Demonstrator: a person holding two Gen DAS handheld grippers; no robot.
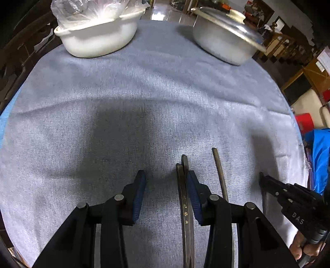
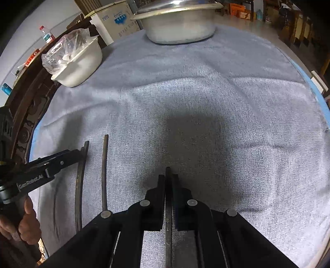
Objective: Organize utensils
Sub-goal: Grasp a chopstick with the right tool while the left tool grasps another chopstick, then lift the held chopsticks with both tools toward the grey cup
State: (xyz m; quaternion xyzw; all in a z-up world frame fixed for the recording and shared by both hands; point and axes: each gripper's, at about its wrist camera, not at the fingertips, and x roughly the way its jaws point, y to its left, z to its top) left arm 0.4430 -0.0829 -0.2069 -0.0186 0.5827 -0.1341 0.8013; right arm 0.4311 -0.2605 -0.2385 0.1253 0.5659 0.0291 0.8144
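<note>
Right claw (image 2: 168, 178) clamps a chopstick (image 2: 168, 226) pointing away lengthwise.

A crinkled clear plastic bag (image 1: 86, 12) is hiding the inside of the white oval basin (image 1: 99, 41). The lidded silver metal pot (image 2: 179, 22) is running off the top edge. The pair of dark chopsticks (image 1: 185, 206) is disappearing under the picture's lower edge.

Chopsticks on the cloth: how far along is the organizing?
Done: nothing looks sorted yet. In hand: the right gripper is shut on one chopstick; the left gripper stands open around a pair of chopsticks on the grey cloth. Left: a loose chopstick lies between them; all four need gathering.
</note>
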